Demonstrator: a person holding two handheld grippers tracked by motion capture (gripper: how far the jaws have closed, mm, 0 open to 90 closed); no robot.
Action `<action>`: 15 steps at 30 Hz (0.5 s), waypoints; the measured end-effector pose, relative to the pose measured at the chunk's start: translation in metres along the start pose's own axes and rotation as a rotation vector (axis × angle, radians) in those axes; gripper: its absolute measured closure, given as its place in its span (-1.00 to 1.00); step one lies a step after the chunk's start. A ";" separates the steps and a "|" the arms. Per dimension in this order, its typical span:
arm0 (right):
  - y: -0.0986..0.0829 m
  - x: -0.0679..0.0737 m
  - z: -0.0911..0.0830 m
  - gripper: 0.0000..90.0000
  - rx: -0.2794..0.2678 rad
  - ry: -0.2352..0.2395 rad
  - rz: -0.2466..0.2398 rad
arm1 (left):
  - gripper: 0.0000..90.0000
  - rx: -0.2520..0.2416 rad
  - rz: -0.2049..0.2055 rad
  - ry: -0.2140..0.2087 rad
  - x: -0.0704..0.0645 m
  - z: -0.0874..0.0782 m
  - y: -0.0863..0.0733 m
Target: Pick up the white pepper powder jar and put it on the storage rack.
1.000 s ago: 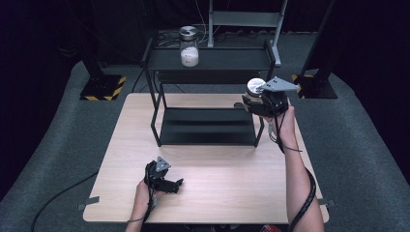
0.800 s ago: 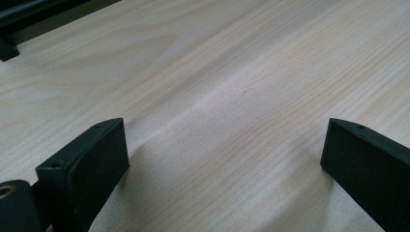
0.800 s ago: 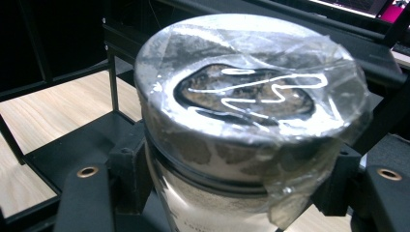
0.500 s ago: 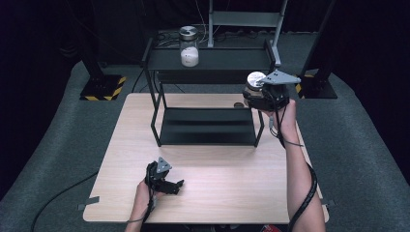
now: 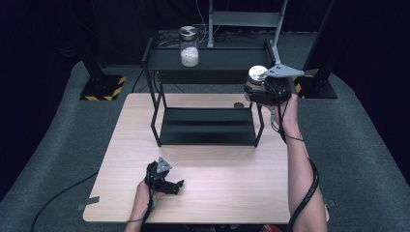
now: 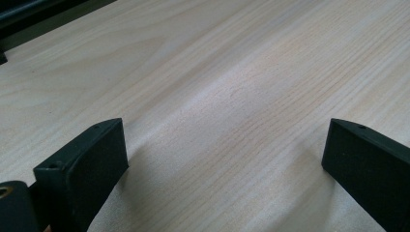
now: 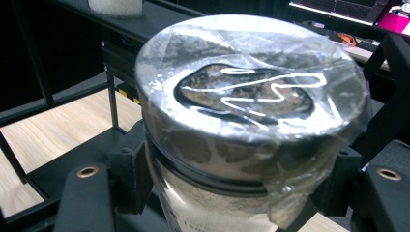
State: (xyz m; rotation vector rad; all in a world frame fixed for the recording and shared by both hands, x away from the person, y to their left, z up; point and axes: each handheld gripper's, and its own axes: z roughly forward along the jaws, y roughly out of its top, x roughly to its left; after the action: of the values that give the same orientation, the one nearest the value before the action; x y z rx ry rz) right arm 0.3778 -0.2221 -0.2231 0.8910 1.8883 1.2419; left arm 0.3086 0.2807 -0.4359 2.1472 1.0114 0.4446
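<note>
Your right claw (image 5: 257, 92) pinches the foil-lidded jar (image 7: 246, 121) (upright) beside the rack's (image 5: 208, 60) far-right corner; left claw (image 6: 227, 159) spread.

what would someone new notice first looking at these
Probably the jar with a taped silver lid, clamped in the right hand-held gripper and held up beside the right end of the black shelf rack. Next, a second jar with white contents stands on the rack's top shelf, while the left hand-held gripper rests open on the wooden table.
</note>
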 end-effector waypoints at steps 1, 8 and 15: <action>0.002 0.000 -0.001 -0.33 -0.002 -0.003 -0.001 | -0.97 -0.001 -0.002 0.000 0.000 0.000 0.000; 0.010 -0.001 -0.003 -0.33 -0.011 -0.005 -0.007 | -0.97 0.001 -0.007 -0.003 0.001 0.000 0.000; 0.018 -0.002 -0.006 -0.33 -0.023 -0.006 -0.012 | -0.96 0.002 -0.009 0.003 0.000 0.000 0.000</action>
State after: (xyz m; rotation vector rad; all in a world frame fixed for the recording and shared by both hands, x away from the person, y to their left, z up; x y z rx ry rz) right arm 0.3766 -0.2213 -0.2039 0.8693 1.8683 1.2502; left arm 0.3092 0.2807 -0.4358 2.1437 1.0228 0.4425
